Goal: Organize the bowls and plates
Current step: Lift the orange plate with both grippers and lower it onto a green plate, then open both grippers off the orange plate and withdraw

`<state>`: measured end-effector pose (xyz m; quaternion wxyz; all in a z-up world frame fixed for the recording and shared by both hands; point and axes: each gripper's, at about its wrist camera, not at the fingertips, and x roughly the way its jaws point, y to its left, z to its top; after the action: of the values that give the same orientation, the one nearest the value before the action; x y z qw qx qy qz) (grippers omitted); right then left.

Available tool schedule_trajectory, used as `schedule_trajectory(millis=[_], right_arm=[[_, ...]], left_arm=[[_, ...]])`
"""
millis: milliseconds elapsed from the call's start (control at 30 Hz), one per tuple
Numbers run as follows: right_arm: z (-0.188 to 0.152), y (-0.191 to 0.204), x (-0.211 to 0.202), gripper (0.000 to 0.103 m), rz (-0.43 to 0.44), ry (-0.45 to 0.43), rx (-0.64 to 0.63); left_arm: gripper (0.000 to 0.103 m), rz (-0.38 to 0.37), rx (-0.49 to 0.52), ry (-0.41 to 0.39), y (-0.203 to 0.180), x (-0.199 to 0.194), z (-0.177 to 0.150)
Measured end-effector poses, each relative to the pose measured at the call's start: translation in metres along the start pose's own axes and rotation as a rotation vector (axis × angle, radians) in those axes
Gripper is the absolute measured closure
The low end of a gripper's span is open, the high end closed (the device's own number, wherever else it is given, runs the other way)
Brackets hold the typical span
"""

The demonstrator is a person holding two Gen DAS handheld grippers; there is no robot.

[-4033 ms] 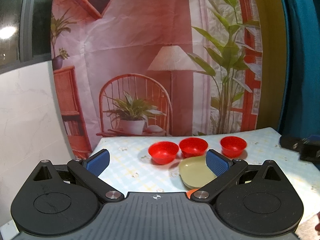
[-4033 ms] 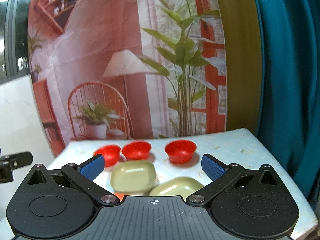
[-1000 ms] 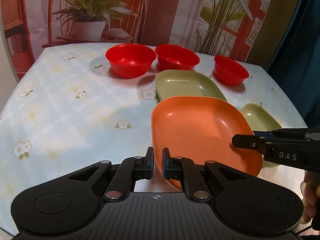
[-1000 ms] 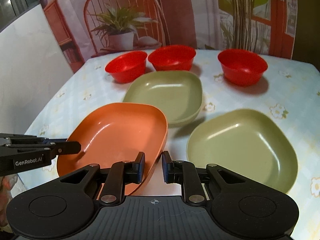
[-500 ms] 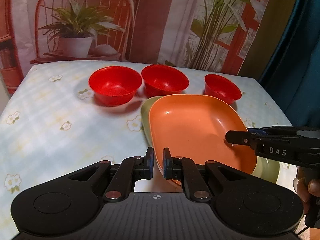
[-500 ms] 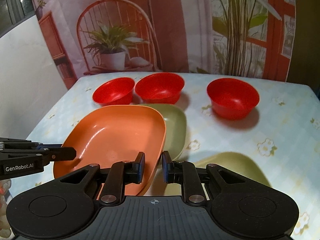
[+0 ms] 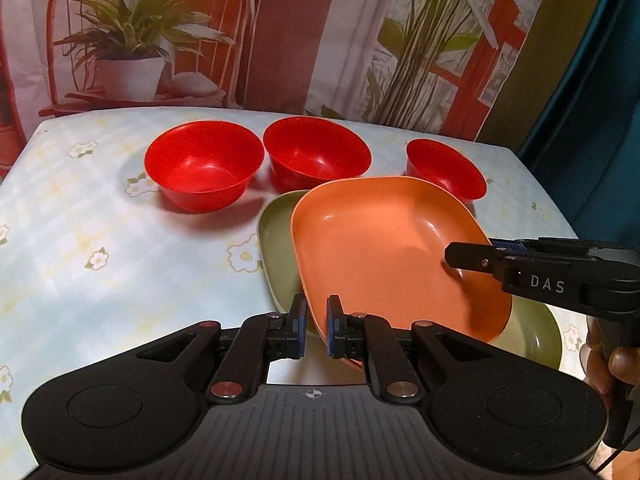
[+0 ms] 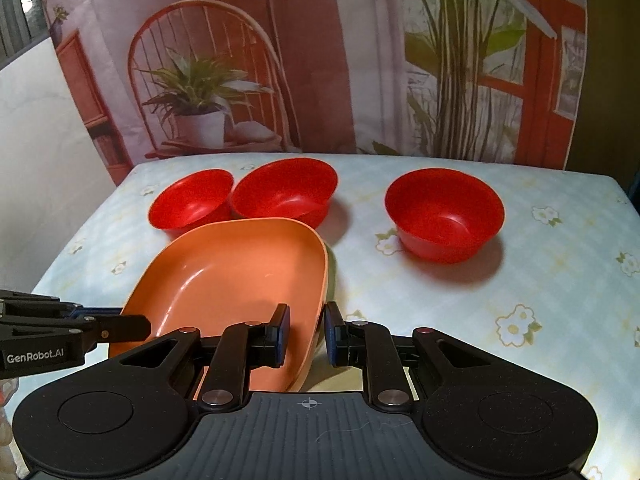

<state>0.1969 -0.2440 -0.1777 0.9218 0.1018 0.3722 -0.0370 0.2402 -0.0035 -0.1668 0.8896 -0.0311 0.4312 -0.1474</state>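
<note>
Both grippers, left (image 7: pixel 316 326) & right (image 8: pixel 304 336), jaws clenched on orange plate (image 7: pixel 384 248) rim, seemingly above green plate (image 7: pixel 276 248).

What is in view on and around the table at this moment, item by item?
Bowls: three, red, in a row at the far side of the table; the left two close together, the third apart.
Orange plate: one, held by opposite rims, over the green plates.
Green plates: two, mostly hidden under the orange plate; one edge shows at its left, another at its near right.
Tablecloth: one, pale blue with flowers, covers the table.
Backdrop: one, printed chair, potted plant and lamp, behind the table.
Left gripper: black, shut on the orange plate's rim.
Right gripper: black, shut on the opposite rim.
Hand: part, on the right gripper's handle.
</note>
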Motion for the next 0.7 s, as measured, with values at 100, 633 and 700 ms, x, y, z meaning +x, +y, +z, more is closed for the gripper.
schedule_trajectory(millis=[100, 633, 700], right_arm=[[0.006, -0.003, 0.008, 0.086, -0.005, 0.005, -0.006], [0.015, 0.005, 0.055, 0.087, -0.031, 0.02, -0.079], [0.014, 0.007, 0.057, 0.088, -0.041, 0.013, -0.096]], left_arm=[[0.092, 0.0, -0.014, 0.011, 0.002, 0.009, 0.005], [0.092, 0.086, 0.02, 0.01, 0.007, 0.032, 0.014], [0.092, 0.09, 0.022, 0.01, 0.007, 0.034, 0.013]])
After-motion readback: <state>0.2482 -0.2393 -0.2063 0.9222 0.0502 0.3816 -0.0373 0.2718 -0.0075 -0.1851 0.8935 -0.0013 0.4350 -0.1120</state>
